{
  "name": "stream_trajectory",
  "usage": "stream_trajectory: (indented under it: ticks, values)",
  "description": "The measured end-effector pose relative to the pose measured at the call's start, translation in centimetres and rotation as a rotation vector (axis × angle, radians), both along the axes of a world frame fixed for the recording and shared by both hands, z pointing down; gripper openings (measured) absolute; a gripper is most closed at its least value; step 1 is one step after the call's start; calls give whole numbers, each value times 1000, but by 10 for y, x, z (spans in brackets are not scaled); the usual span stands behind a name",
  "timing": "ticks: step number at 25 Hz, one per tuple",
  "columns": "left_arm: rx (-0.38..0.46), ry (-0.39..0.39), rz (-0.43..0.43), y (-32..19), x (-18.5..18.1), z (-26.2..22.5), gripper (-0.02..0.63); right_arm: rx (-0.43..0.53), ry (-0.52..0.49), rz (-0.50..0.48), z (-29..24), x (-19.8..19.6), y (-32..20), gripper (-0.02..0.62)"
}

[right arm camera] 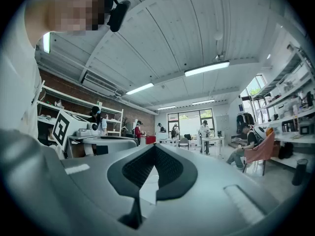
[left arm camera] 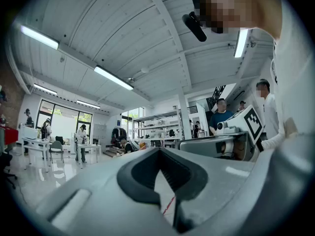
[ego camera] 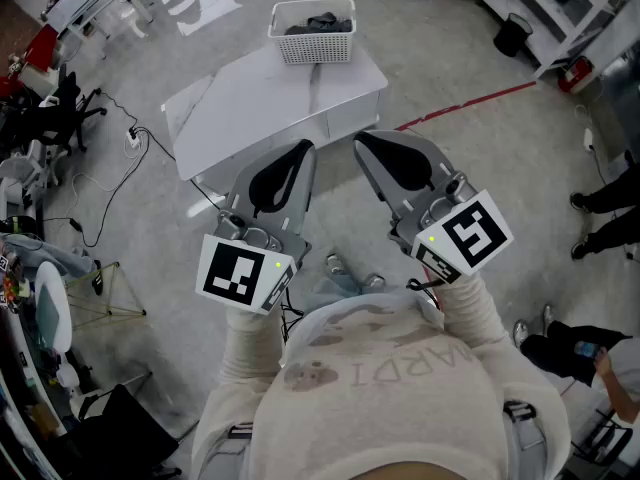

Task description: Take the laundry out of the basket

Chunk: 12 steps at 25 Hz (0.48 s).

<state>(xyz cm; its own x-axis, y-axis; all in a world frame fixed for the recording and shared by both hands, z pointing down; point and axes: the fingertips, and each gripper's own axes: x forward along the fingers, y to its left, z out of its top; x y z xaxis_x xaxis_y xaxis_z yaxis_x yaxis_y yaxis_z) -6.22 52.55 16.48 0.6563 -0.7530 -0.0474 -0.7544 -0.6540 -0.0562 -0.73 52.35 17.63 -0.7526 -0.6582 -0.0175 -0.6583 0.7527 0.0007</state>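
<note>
A white slatted basket [ego camera: 314, 32] stands at the far end of a white table [ego camera: 260, 98], with dark laundry [ego camera: 320, 23] piled inside it. Both grippers are held close to my chest, well short of the table, and point toward it. My left gripper [ego camera: 303, 150] is shut, its jaw tips meeting with nothing between them. My right gripper [ego camera: 366, 141] is shut and empty too. The left gripper view [left arm camera: 158, 150] and the right gripper view [right arm camera: 154, 146] look up at the ceiling and the room. Neither shows the basket.
Bare grey floor lies between me and the table. Office chairs and cables [ego camera: 120, 158] crowd the left side. A red floor line [ego camera: 470, 103] runs right of the table and a black bin [ego camera: 513, 34] stands beyond it. People [ego camera: 605, 208] stand at the right.
</note>
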Motion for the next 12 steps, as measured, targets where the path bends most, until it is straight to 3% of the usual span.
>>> stream_trajectory:
  ticks: [12]
  values:
    - [-1,14,27,2,9,-1,1,6,-3,14,0,8,4,28]
